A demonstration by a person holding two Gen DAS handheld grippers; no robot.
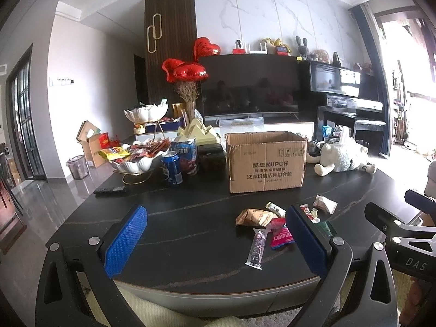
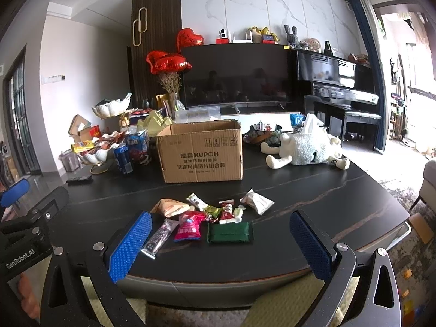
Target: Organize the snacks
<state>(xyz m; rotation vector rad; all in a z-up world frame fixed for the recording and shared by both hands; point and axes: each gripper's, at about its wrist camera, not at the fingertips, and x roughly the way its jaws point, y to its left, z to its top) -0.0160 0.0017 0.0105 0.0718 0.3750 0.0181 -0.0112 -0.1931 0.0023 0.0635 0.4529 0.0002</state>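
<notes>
Opening step, nothing grasped: the left gripper [image 1: 216, 234] and right gripper [image 2: 220, 238] hover spread wide and empty above the near table [image 2: 340, 199] edge. Crinkled foil and paper snack packets [image 2: 207, 218] lie heaped before the open cardboard box [image 2: 201, 152]. Next, judged: pinch one slippery packet, then lift it boxward.

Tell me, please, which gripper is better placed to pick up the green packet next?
Probably the right gripper. In its view the green packet lies on the table between its open fingers; in the left gripper's view the packet is mostly hidden behind a finger.
</notes>
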